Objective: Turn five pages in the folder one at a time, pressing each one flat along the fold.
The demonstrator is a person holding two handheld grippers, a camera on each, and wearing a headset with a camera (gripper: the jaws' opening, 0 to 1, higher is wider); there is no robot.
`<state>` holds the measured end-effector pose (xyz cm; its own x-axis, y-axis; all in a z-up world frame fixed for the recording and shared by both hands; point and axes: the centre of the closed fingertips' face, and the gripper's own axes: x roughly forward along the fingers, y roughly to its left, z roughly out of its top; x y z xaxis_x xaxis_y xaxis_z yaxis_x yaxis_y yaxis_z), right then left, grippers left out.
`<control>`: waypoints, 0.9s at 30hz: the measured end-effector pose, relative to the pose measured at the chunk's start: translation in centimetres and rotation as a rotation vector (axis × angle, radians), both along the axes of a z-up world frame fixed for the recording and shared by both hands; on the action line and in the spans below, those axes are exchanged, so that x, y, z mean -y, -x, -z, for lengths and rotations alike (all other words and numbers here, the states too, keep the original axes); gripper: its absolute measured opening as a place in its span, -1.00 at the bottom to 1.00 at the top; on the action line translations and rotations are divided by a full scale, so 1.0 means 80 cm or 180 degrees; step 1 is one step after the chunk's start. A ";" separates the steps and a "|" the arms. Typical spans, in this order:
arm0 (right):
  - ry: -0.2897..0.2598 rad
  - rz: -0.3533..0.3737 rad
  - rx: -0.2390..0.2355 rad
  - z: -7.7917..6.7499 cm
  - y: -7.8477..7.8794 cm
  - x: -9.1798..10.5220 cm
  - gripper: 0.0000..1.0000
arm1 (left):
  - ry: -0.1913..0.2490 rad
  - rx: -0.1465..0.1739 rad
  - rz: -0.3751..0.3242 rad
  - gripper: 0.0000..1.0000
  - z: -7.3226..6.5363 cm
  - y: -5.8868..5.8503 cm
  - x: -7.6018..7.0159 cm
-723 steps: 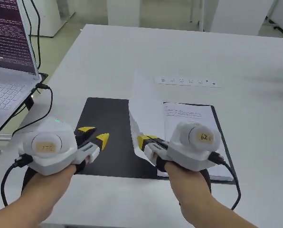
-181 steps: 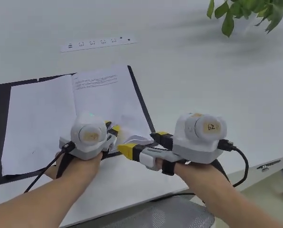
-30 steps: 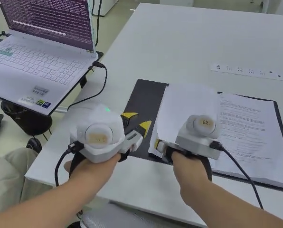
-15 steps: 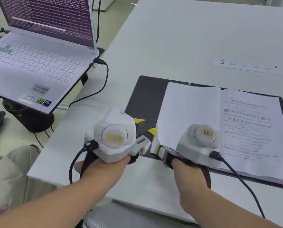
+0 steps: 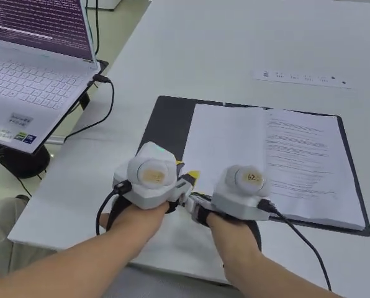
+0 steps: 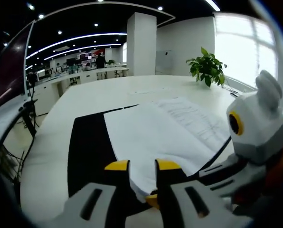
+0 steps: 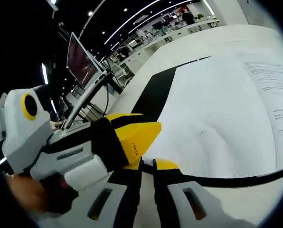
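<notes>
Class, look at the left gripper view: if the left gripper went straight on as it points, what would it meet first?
Most likely the left edge of the blank page, lying on the black folder; the left gripper sits right at that edge, though depth is unclear.

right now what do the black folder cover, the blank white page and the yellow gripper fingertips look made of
Black folder cover: plastic or coated card, flat with a dull, even surface. Blank white page: thin matte paper, since it bulges near its corner. Left gripper's yellow fingertips: hard moulded plastic, judging by the crisp edges; could be rubber-coated.
</notes>
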<state>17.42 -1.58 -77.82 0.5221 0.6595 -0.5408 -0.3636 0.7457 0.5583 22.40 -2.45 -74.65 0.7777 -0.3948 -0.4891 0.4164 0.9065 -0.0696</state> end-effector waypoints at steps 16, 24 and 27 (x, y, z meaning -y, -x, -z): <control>0.0256 0.0260 0.0322 -0.031 -0.026 0.111 -1.00 | -0.0260 -0.0349 -0.0140 -0.63 0.055 0.014 -0.005; 0.0306 0.0494 0.0478 -0.039 -0.076 0.163 -1.00 | -0.0287 -0.0106 -0.0167 -0.65 0.053 0.015 -0.007; 0.0313 0.0511 0.0603 -0.043 -0.096 0.174 -1.00 | -0.0277 -0.0067 -0.0191 -0.64 0.051 0.015 -0.007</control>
